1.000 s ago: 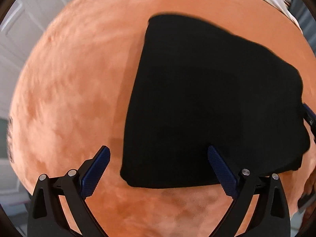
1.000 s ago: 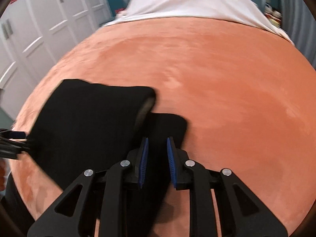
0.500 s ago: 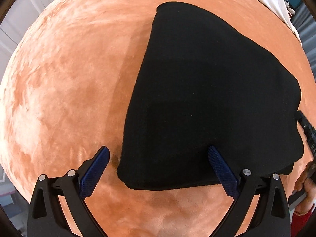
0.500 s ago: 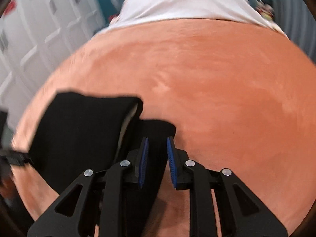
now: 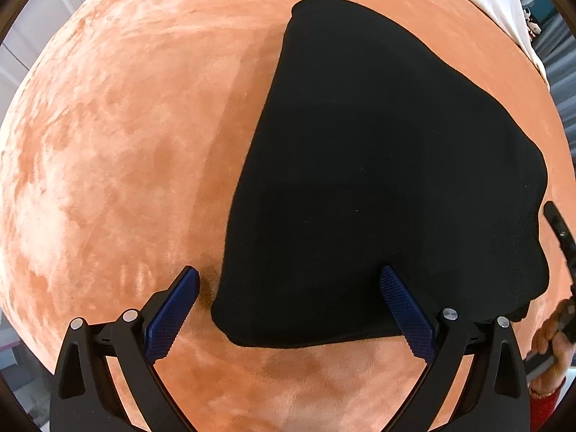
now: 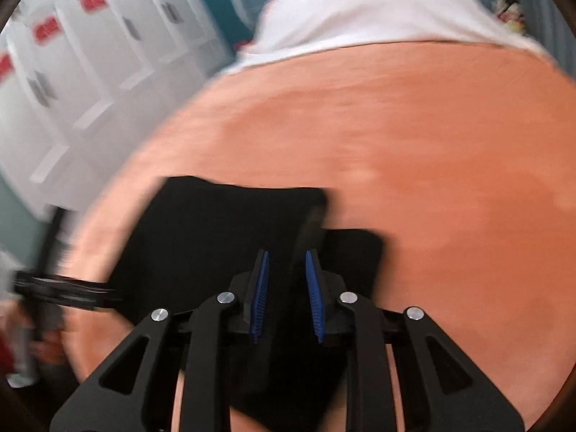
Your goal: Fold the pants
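Black pants (image 5: 388, 180) lie folded into a compact block on an orange blanket (image 5: 118, 151). My left gripper (image 5: 288, 288) is wide open and empty, hovering over the near edge of the pants. In the right wrist view the pants (image 6: 216, 237) lie ahead and to the left, with a lower layer sticking out on the right. My right gripper (image 6: 287, 270) hangs over them with its jaws a narrow gap apart; whether cloth is pinched between them cannot be told. The right gripper's edge and the hand that holds it show at the far right of the left wrist view (image 5: 558, 230).
A white sheet (image 6: 378, 14) covers the far end of the bed. White cabinet doors (image 6: 90, 72) stand to the left beyond the bed's edge. Open orange blanket (image 6: 450, 180) stretches to the right of the pants.
The right wrist view has swung and tilted, now blurred, with the gripper pulling back from the pants. The left gripper has drifted slightly; its jaws stay wide open.
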Demonstrator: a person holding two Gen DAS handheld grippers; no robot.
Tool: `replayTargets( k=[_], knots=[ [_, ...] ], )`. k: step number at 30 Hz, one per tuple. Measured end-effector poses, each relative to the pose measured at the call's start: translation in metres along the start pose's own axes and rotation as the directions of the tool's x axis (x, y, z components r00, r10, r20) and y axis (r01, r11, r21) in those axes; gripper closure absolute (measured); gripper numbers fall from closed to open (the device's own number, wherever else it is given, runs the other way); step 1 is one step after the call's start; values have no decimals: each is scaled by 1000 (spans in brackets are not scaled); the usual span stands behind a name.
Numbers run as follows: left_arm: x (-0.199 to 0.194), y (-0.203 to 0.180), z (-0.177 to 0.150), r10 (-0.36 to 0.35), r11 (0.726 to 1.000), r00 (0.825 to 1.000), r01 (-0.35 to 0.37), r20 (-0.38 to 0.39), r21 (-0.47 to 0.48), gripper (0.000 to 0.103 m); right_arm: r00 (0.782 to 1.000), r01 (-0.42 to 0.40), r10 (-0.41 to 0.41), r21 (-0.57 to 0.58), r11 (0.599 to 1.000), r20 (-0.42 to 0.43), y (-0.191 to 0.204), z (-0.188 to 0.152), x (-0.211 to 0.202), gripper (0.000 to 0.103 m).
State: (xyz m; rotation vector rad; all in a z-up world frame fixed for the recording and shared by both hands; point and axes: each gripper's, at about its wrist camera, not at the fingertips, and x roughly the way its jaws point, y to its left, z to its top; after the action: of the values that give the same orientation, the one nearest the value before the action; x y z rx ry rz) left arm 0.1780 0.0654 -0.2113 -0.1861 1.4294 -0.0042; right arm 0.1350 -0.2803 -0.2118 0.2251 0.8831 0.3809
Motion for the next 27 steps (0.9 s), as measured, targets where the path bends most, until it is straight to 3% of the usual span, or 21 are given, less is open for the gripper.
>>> replayTargets(
  k=[5,8,12,13,17,21,22,23,24,25,27],
  knots=[
    [7,2,-5,11,1000,1000,-11,6,-5,5,994,103,-107,-163,981,-17,5,-4,15,81],
    [7,2,-3,19,1000,1000,-19,3,0,5,994,108,-110,-238,965,4,18,-1,23,81],
    [10,2,-1,11,1000,1000,-11,-2,-2,5,998,34,-23,-185,982,60,16,3,4,81],
    [11,3,0,9,1000,1000,-9,-2,-6,5,998,36,-25,-182,983,65,16,3,2,76],
    [11,4,-3,5,1000,1000,-5,-2,-13,5,997,-82,80,-147,986,-15,17,-4,4,76],
    [12,8,-1,0,1000,1000,0,-5,-13,5,970,-240,235,-118,963,-61,33,-6,5,76],
    [12,8,-1,-1,1000,1000,1,-8,-14,5,969,-244,237,-116,963,-70,36,-5,8,68],
    [12,8,0,-2,1000,1000,2,-10,-14,5,973,-225,218,-102,969,-80,37,-2,13,52],
    [12,9,1,-3,1000,1000,3,-11,-13,5,977,-202,195,-85,976,-88,35,1,18,45],
    [12,9,1,-4,1000,1000,4,-12,-9,5,979,-182,176,-62,981,-99,30,3,24,43],
    [13,9,3,-6,1000,1000,6,-12,-6,5,959,-227,227,18,974,-167,18,7,42,43]
  ],
)
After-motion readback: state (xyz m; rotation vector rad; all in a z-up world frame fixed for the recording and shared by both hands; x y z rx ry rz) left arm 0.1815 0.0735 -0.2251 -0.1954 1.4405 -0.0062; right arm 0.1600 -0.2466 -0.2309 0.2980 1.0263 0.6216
